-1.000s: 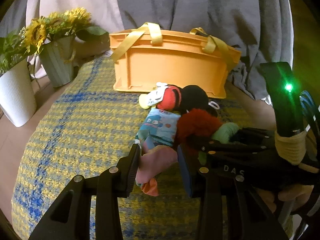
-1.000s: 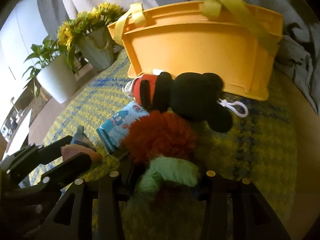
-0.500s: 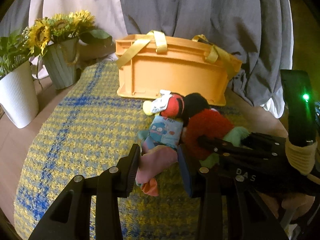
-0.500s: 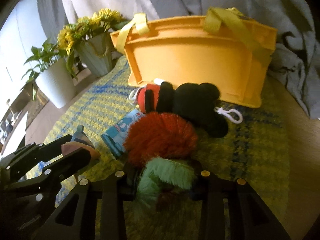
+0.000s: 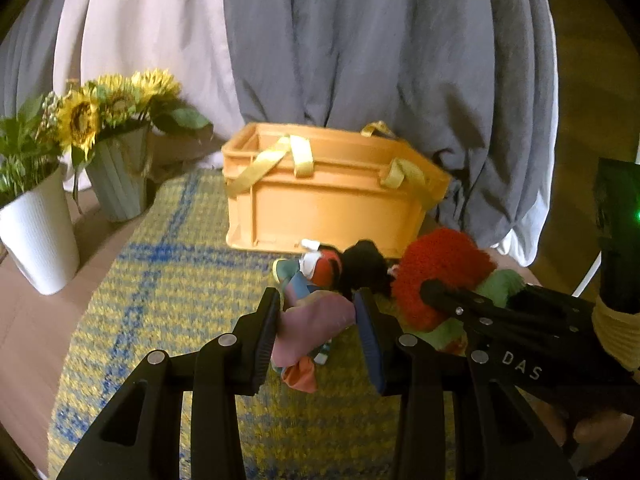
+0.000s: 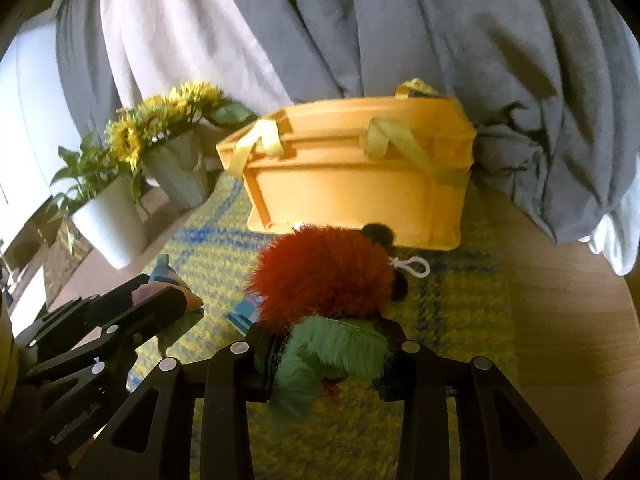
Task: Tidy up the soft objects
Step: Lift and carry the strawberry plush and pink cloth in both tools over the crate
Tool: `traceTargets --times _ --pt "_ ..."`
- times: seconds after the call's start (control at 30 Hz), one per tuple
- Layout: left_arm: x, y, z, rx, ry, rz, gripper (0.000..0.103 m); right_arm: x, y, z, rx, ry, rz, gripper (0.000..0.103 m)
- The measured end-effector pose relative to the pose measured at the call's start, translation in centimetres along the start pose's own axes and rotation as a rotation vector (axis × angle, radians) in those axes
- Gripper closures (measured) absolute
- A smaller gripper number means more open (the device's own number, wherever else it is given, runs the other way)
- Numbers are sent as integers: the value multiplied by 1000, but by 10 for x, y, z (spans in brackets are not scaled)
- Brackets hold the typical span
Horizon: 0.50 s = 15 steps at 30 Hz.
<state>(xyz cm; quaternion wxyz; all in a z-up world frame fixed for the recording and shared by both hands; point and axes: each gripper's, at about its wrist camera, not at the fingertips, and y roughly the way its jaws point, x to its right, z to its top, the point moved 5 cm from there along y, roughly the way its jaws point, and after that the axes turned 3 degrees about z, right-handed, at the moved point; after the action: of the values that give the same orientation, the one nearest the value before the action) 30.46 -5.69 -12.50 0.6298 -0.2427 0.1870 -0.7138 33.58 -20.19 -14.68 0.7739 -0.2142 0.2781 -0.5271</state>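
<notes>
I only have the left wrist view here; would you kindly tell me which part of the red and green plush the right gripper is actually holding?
Observer: The right gripper is shut on the green furry end of the red and green plush; the red body sticks out ahead of the fingers.
Operator: Thank you. Is anything attached to the black plush behind it?
Observer: A white clip lies on the mat right beside the black plush.
Operator: And what is to the right of the mat?
Observer: The mat ends there and wooden tabletop shows.
</notes>
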Motion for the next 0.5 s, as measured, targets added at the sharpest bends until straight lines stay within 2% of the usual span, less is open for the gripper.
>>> traceTargets --times 0.5 --pt "2 -41 47 139 44 -67 65 -22 -58 40 158 14 -70 67"
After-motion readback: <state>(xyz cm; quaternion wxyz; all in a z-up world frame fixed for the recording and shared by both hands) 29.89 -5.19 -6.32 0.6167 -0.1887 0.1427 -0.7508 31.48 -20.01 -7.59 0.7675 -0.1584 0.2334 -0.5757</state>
